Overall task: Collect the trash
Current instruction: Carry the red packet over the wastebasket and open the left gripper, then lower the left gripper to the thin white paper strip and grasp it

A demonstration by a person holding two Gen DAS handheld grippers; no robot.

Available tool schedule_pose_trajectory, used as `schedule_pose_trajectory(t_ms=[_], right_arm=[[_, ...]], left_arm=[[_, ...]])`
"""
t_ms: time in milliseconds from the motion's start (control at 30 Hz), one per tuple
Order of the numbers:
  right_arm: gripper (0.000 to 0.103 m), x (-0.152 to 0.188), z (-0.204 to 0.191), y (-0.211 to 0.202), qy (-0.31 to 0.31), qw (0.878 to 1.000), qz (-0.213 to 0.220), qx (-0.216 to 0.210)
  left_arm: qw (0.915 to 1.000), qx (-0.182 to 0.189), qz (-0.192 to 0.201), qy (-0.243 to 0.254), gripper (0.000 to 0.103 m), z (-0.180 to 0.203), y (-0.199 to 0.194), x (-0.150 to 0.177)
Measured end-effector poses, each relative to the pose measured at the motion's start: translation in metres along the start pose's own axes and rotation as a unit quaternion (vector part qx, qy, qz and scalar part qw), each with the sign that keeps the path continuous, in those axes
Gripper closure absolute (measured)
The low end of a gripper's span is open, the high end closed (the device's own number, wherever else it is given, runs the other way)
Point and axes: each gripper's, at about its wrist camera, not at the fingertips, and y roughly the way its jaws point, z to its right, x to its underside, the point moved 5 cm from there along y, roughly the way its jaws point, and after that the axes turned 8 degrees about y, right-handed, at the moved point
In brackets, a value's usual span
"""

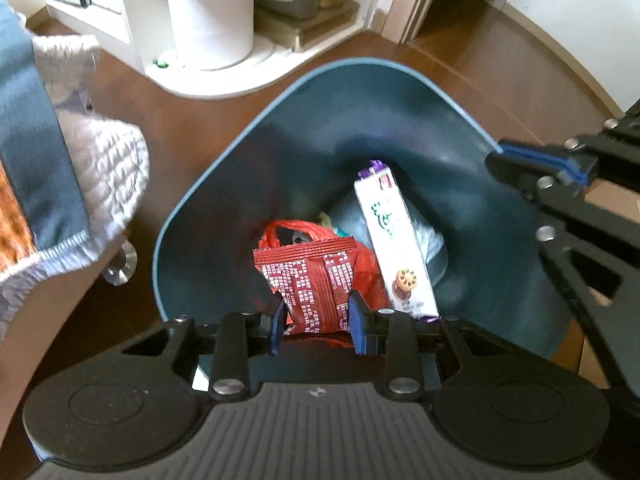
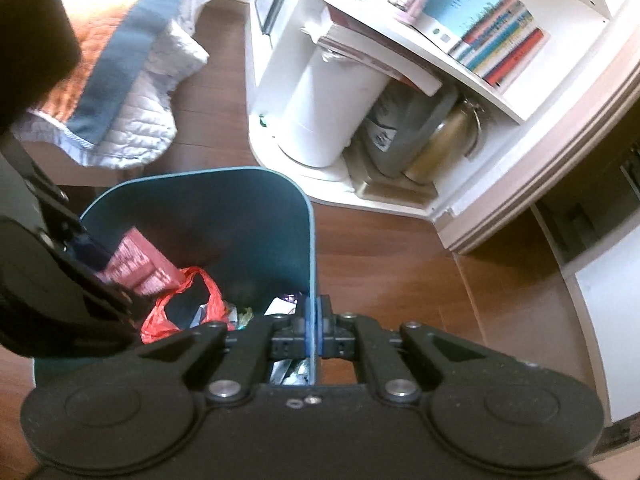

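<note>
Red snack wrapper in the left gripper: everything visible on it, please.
The red snack wrapper is a flat, crinkly foil-look packet with dense white print and a centre back seam. The left gripper pinches its lower end between blue pads, holding it over the open teal bin, above the red plastic bag inside. Its left edge looks torn.

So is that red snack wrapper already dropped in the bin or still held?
Still held: the left gripper is shut on the red wrapper, over the open teal bin.
</note>
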Motion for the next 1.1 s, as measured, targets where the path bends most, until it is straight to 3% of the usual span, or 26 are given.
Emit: schedule_pose_trajectory(t_ms=[200, 400, 500, 533, 733, 933, 1100], right_arm=[[0.1, 0.0, -0.006, -0.001, -0.01, 1.0, 0.004, 0.0], [0.1, -0.001, -0.003, 0.002, -0.006, 1.0, 0.0, 0.002], [0.1, -0.001, 0.001, 0.004, 0.003, 1.0, -0.005, 0.003], [0.1, -0.001, 0.004, 0.005, 0.009, 1.0, -0.009, 0.002], [0.096, -0.002, 0.008, 0.003, 0.012, 0.999, -0.033, -0.025], [0.093, 0.004, 0.005, 0.002, -0.045, 0.995, -0.074, -0.042], [0.093, 0.003, 0.008, 0.008, -0.1, 0.985, -0.131, -0.05]], left_arm=[[0.9993, 0.005, -0.036, -0.012, 0.072, -0.002, 0.017, 0.008], [0.999, 0.007, -0.045, -0.006, 0.07, 0.002, 0.017, 0.009], [0.9992, 0.01, -0.037, -0.011, 0.034, 0.002, 0.012, 0.008], [0.9995, 0.01, -0.027, -0.011, 0.032, 0.002, 0.009, 0.008], [0.9999, 0.012, -0.006, 0.003, 0.032, 0.004, -0.009, 0.005], [0.9998, 0.011, 0.012, -0.011, 0.032, -0.01, -0.039, 0.013], [0.9991, -0.009, 0.027, -0.032, 0.032, -0.032, -0.063, 0.038]])
